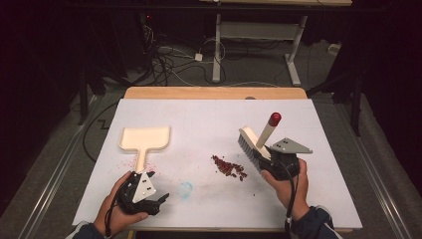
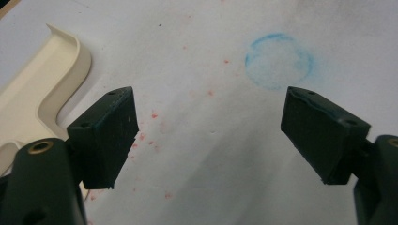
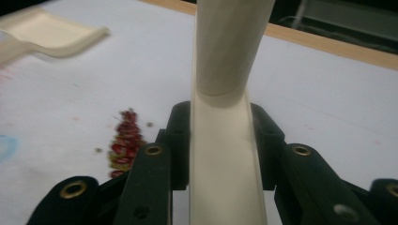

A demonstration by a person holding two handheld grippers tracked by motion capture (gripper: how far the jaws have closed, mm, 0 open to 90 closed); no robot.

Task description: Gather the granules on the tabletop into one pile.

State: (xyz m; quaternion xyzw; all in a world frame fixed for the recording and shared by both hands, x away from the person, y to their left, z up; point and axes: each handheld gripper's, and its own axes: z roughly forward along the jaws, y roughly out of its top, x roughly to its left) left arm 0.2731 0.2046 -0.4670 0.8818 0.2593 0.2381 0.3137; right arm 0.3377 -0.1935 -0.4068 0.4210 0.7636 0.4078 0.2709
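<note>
brush [image 1: 255, 141] | right of the red crumbs [image 1: 229, 167], off the table [image 1: 328, 164] | right gripper [image 1: 272, 157] clamped on its stiff, light handle; looks secure | left gripper [image 1: 158, 198] gaping, empty, by dustpan [image 1: 145, 139]

Wide-apart left gripper [image 2: 211, 136] over blue ring [image 2: 279, 61]; dustpan [image 2: 35, 89] alongside
</note>
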